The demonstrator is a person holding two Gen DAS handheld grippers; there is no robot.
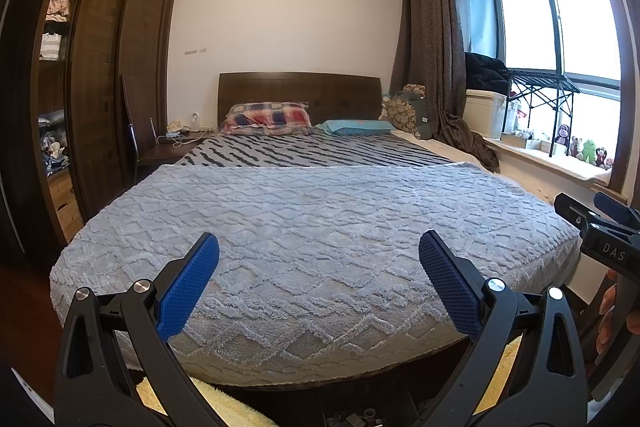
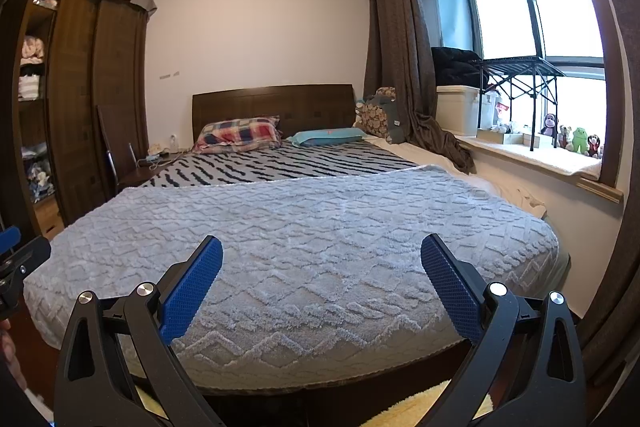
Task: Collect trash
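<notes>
No trash shows in either view. My left gripper point(image 1: 319, 247) is open and empty, held above the foot of a bed with a grey textured blanket point(image 1: 312, 227). My right gripper point(image 2: 321, 249) is open and empty too, over the same blanket point(image 2: 304, 227). The right gripper's black body shows at the right edge of the left wrist view point(image 1: 600, 227). The left gripper's edge shows at the far left of the right wrist view point(image 2: 20, 259).
A plaid pillow point(image 1: 266, 119) and a blue pillow point(image 1: 356, 127) lie by the headboard. A dark wardrobe point(image 1: 100, 67) stands left, a nightstand point(image 1: 168, 147) beside the bed. A window sill point(image 1: 560, 155) with plush toys is right. A yellow rug point(image 1: 224, 403) lies below.
</notes>
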